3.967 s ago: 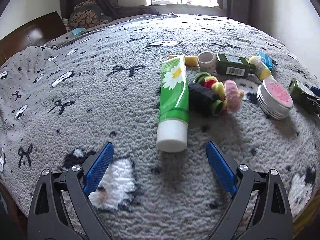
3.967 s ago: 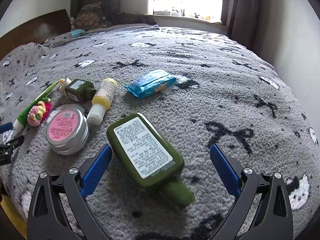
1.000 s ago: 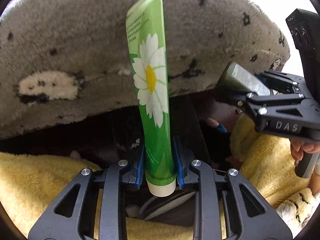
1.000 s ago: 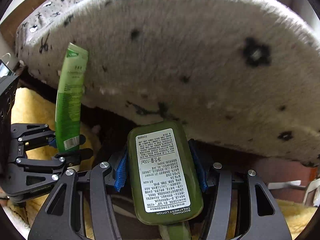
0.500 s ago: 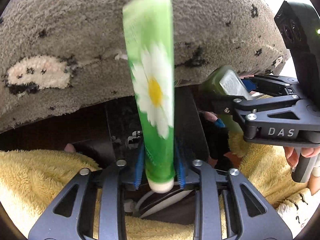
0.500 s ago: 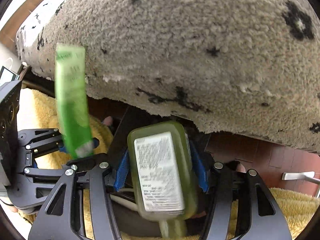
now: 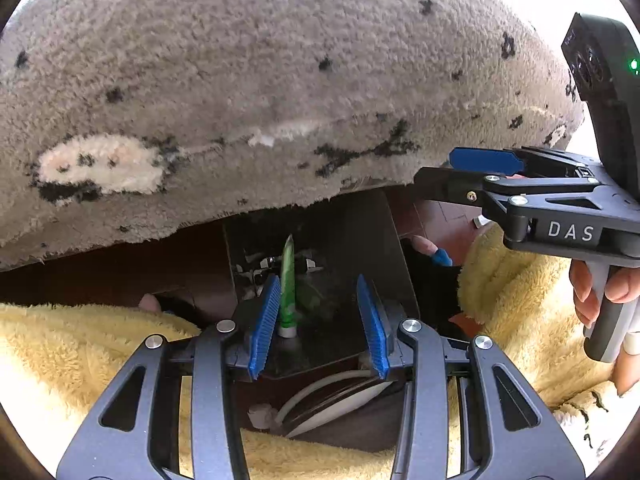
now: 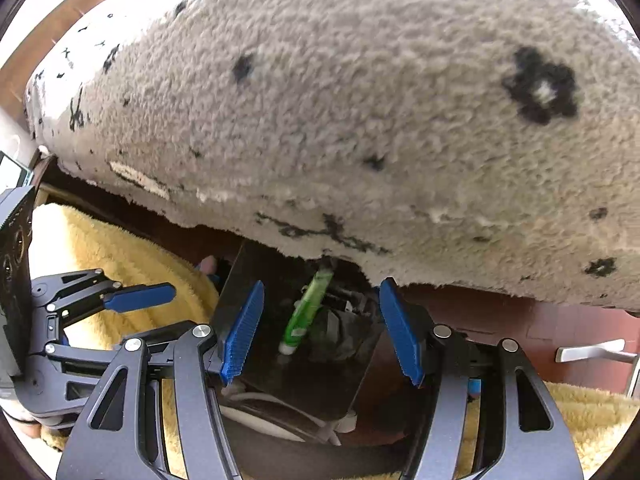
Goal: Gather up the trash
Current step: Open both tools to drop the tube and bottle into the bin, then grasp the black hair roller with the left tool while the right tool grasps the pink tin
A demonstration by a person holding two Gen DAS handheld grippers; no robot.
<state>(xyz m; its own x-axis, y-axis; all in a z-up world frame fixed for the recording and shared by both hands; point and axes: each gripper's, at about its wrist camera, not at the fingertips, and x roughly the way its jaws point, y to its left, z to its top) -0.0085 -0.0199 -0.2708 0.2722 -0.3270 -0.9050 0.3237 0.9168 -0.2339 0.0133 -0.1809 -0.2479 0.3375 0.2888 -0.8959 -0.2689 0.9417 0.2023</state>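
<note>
green tube [image 7: 287, 280] in dark bin [image 7: 372, 240] (bottle unclear) | both tongs empty

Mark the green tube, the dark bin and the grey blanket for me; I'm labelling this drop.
green tube [image 8: 306, 312]: right wrist view, mid-body.
dark bin [image 8: 236, 280]: right wrist view, left wall.
grey blanket [image 7: 280, 80]: left wrist view, hanging face.

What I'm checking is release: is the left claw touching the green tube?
Apart. Right wrist view shows the green tube down in the bin, left claw aside.

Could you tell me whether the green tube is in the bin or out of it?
In: the green tube stands inside the dark bin, free of both open grippers.
</note>
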